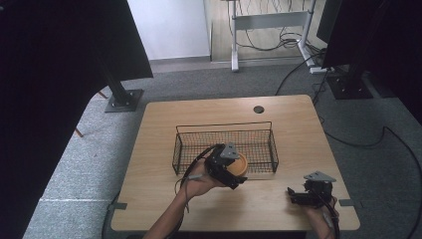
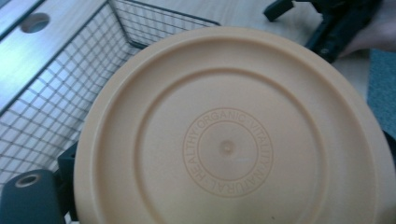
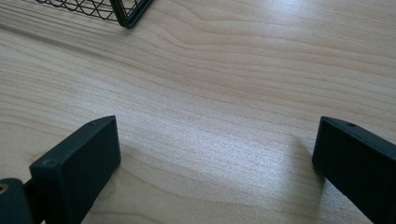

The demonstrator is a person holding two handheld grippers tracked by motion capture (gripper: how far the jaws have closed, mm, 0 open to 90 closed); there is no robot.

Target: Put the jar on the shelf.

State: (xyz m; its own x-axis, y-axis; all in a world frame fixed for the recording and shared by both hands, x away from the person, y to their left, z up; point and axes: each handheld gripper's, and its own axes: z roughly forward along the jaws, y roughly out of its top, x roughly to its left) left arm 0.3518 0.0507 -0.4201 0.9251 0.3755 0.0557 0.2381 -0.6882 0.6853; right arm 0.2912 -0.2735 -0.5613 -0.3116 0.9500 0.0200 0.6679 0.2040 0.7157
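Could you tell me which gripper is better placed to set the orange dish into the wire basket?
Left. The left gripper already holds the orange dish at the wire basket's near rim. The right gripper rests open over bare table, well away.

- Wire basket [image 1: 225,144] stands mid-table, its walls blocking side entry; its top is open.
- Orange plate [image 1: 239,164] in left gripper [image 1: 230,172] covers the basket's near edge.
- Bare table [image 1: 278,204] lies between the grippers.

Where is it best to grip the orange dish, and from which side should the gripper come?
Grip the orange dish at its thin rim, coming edge-on from the near side. Its face is broad and flat, too wide for jaws; the left gripper grips its rim so.
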